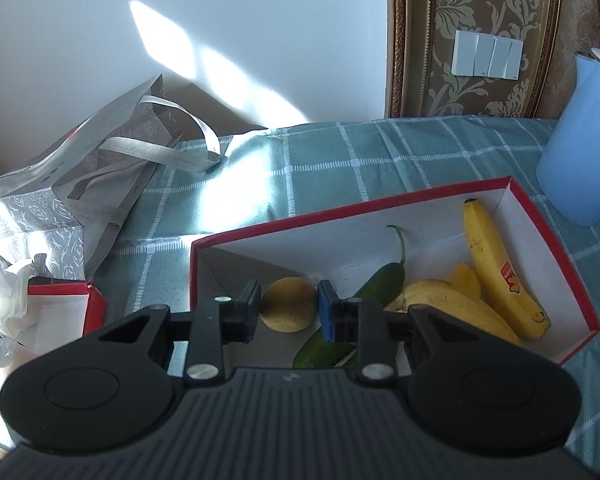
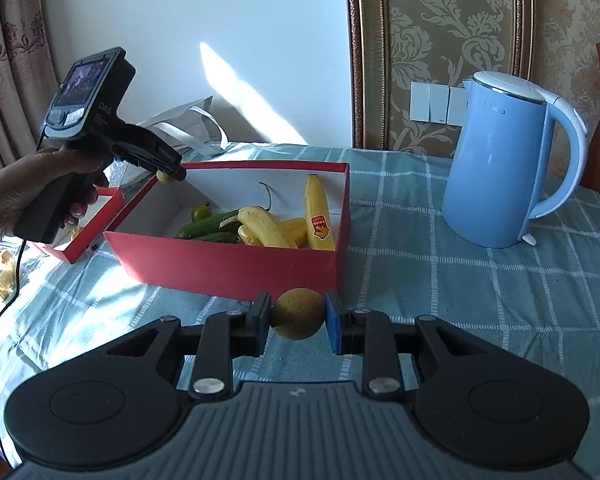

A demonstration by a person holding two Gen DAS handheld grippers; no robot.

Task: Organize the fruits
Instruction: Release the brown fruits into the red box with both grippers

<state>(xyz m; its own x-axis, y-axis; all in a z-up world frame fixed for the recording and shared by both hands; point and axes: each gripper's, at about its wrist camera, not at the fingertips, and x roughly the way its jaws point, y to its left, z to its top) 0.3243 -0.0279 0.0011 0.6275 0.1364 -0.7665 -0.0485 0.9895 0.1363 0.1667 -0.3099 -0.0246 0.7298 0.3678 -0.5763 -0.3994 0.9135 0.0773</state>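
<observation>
My left gripper point(image 1: 288, 312) is clamped on a small yellow fruit point(image 1: 288, 310) over the red box point(image 1: 340, 212), inside its near-left corner, ready to drop. My right gripper point(image 2: 299, 320) pinches a second yellow fruit point(image 2: 298, 314) short of the box wall ahead; the surface to its right is open up to the kettle point(image 2: 496, 168).

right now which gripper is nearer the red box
Left. The left gripper is over the red box, holding a small yellow-green fruit above its inside. The right gripper, gripping another round fruit, sits outside, in front of the box's near wall.
</observation>
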